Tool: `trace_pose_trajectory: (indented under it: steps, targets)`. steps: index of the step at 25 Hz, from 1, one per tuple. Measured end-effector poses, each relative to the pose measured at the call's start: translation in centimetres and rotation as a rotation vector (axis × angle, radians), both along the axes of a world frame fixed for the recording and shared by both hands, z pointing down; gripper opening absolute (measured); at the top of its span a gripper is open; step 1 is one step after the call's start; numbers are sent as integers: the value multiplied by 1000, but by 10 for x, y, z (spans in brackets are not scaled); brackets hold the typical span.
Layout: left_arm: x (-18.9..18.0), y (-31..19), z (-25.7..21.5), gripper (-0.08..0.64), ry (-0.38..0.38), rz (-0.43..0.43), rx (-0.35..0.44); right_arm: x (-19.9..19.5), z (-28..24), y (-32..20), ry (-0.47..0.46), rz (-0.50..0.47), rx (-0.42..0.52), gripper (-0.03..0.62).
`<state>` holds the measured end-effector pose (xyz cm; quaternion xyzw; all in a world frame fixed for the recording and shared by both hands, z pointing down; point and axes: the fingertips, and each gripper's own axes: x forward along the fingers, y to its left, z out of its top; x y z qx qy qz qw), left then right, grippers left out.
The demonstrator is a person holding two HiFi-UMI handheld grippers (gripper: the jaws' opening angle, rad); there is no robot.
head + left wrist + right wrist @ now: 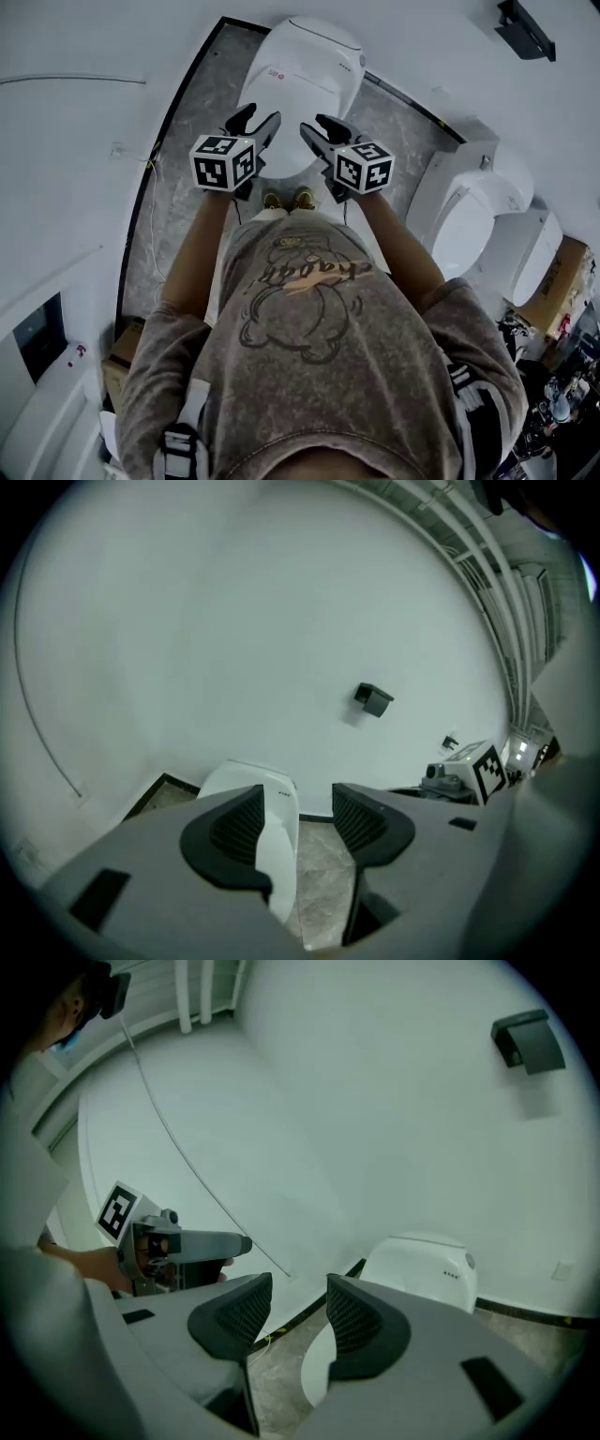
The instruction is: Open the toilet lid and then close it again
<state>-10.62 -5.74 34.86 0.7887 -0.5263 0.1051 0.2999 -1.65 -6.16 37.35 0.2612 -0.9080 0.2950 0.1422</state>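
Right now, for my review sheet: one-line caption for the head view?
Left gripper and right gripper, both open and empty, held over a closed white toilet.

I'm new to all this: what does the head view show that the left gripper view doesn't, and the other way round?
Only the head view: the person's grey printed shirt, their shoes, and other white fixtures off to the right.

Only the left gripper view: pipes running high up at the right.

Both: the toilet on the grey stone floor, the dark box on the wall, and the left gripper and right gripper, each with jaws open and nothing between them.
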Motion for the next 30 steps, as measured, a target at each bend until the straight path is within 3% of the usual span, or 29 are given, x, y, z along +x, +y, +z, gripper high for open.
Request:
trace_pose_trajectory:
  steps: [6,14,17,23,30]
  targets:
    - [-4,32,-69,231,-5,26,136,22,-76,11,-46,43,156,198]
    - [-18,45,-85,13,-31,-66,263,55,-106,13,-23,146,383,36]
    - [-17,47,-87,9,-32,-76,313,61,-107,12,8,172,444,28]
    - [-21,46,-72,9,-77,-112,337,73,-87,4,34,218,412,28]
    - [-24,49,-67,9,-79,-135,326,74,-81,3,50,221,403,26]
